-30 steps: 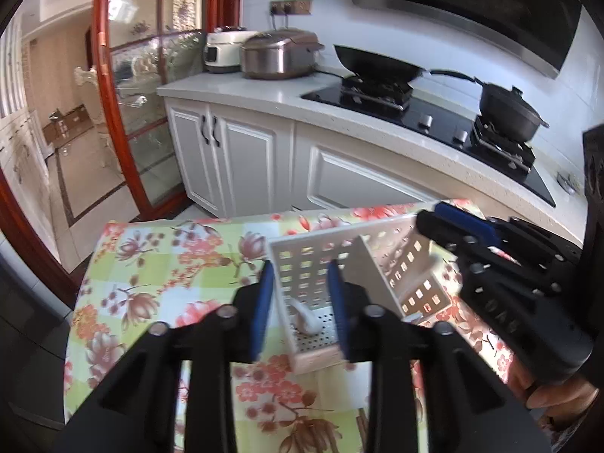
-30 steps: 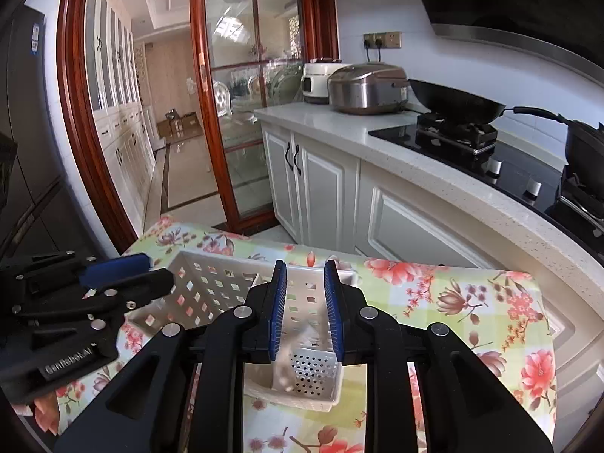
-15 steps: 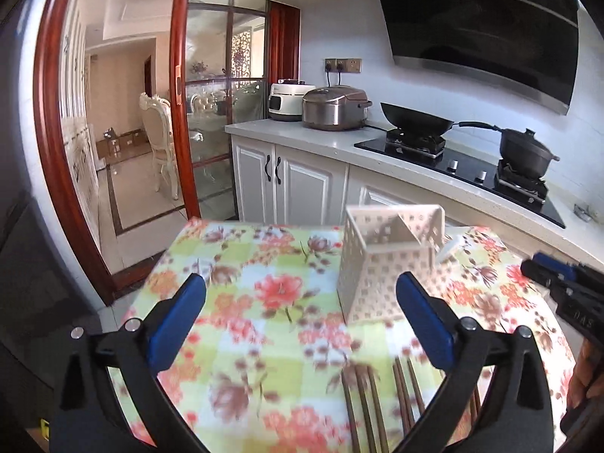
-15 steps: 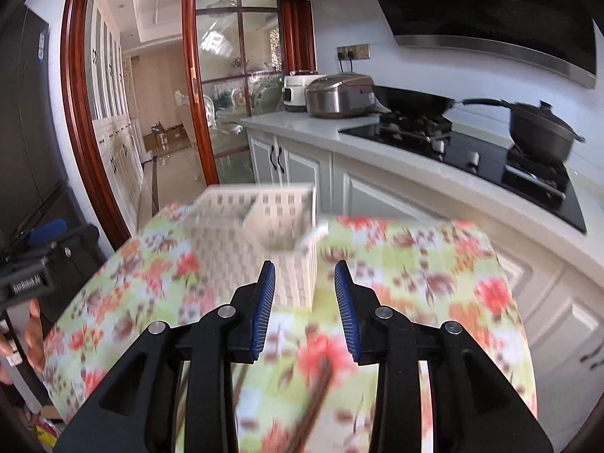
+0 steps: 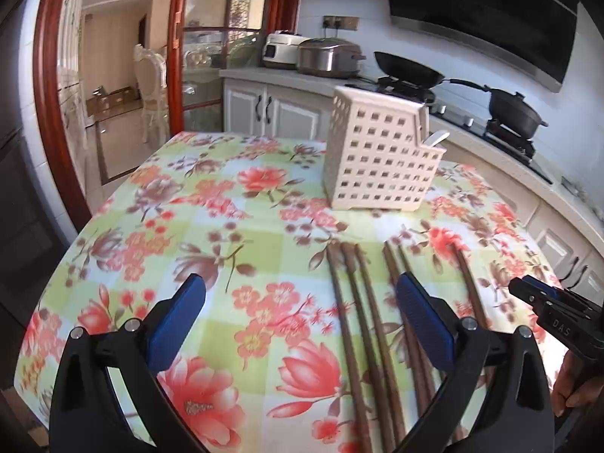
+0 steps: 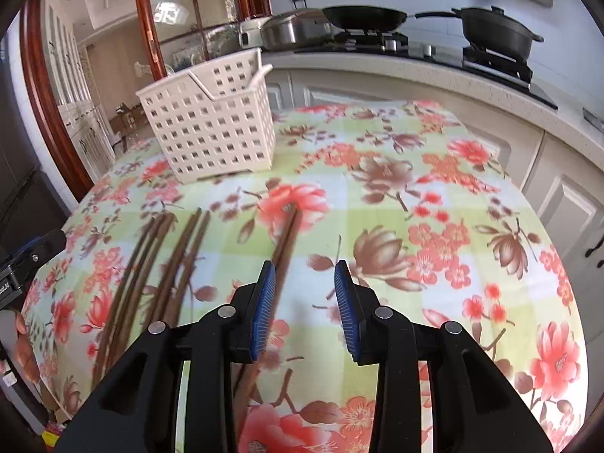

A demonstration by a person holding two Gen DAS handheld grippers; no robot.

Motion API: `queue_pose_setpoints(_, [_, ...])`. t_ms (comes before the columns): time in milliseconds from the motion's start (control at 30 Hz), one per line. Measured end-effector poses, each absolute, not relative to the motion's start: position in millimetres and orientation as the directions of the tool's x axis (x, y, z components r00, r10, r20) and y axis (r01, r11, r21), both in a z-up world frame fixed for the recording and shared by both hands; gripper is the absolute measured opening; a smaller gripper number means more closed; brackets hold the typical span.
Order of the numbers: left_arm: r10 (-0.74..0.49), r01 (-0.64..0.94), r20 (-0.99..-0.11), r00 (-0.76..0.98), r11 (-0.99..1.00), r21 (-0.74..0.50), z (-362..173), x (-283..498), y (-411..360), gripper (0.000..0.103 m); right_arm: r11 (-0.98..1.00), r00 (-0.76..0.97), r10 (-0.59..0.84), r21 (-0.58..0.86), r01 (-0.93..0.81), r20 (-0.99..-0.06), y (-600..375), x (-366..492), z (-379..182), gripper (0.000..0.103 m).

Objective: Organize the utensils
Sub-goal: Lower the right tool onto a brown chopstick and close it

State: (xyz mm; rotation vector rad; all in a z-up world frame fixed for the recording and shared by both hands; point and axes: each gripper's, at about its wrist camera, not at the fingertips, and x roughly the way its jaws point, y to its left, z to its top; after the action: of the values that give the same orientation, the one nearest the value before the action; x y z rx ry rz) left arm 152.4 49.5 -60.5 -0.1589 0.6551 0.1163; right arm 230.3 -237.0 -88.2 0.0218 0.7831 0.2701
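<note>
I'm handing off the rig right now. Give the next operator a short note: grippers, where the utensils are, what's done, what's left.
Left gripper: open wide, empty, above the chopsticks.
Right gripper: partly open, empty, beside a separate pair of chopsticks.
White utensil basket stands upright on the floral tablecloth; a white spoon is already in it.
Left: all chopsticks lie loose on the cloth and need to go into the basket.

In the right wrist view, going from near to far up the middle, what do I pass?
right gripper → lone pair of chopsticks on the floral tablecloth → white slotted utensil basket → kitchen counter → black wok.
</note>
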Motion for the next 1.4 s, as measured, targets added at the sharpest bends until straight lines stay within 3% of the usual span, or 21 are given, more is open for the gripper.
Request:
queue_pose_setpoints(233, [0.114,-0.178,-0.623,0.774,0.983,-0.042,-73.1,155.7,46.3,0.097,0.966,0.624,0.242,0.123,-0.228,-0.743,-227.9,244.6,-106.6,0.027])
queue_pose_setpoints(500, [0.088,-0.173,-0.652,0.753,0.983,-0.067,-86.4,159.9,50.1,0.093,0.968,0.603,0.221,0.099,-0.23,-0.766,-212.8,259.7,-107.3,0.018])
queue_pose_setpoints(1067, [0.056,-0.165,-0.703,0.709,0.982,-0.089,-105.3,166.9,57.1,0.092,0.976,0.592,0.121,-0.012,-0.216,-0.797,-192.6,275.9,-115.3,0.015])
queue_pose_setpoints(1267, [0.004,-0.146,-0.754,0.657,0.982,-0.122,-113.4,181.3,58.0,0.074,0.971,0.6,0.142,-0.007,-0.24,-0.788,-193.6,274.6,-116.4,0.008])
queue_pose_setpoints(1400, [-0.002,-0.149,-0.762,0.647,0.981,-0.128,-113.0,189.3,57.1,0.071,0.97,0.602,0.162,0.014,-0.244,-0.782,-197.7,272.2,-116.8,0.007])
